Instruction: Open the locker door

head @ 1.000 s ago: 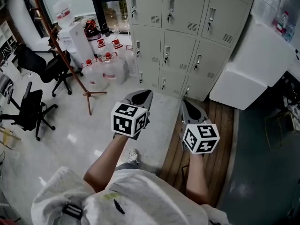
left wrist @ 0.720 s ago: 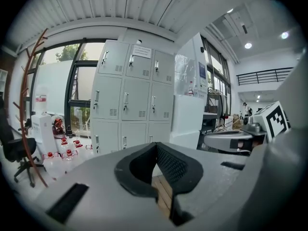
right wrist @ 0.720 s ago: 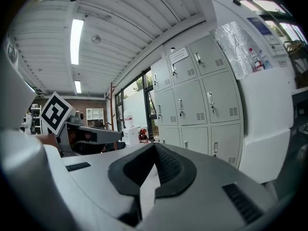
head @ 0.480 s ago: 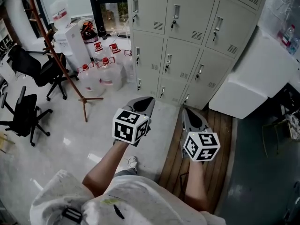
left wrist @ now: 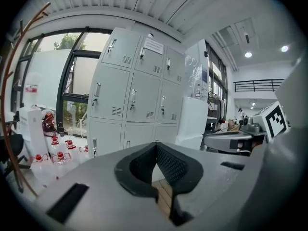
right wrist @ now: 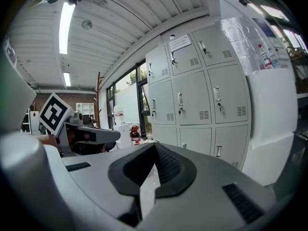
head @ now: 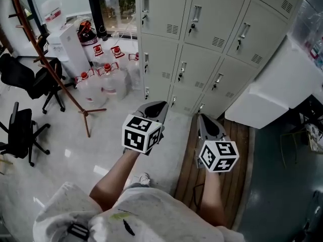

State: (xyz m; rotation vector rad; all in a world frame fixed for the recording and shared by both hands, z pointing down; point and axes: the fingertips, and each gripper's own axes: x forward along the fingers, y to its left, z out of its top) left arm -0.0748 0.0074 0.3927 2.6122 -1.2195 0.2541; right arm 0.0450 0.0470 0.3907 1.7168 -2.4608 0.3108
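Locker door (head: 201, 59): one of a grey bank of doors standing against the far wall, ahead of the person and beyond both grippers. All the doors in sight are closed, and which one is meant cannot be told from here. Each door carries a small upright handle (head: 182, 67) near its left edge; it looks to have a key in it, though it is too small to be sure.

Left gripper (head: 155, 109): jaws together, nothing between the pads. Right gripper (head: 206, 122): the same, closed and empty. Both are held out side by side, pointing at the lockers and well apart from them.

Step in hand, as judged: approach, with no contact yet.

Next move calls for closing the gap to one door, parting the jaws of one gripper, setting them around the handle, then pulling so the door swings clear of the white box (head: 272, 84) just beside the bank.
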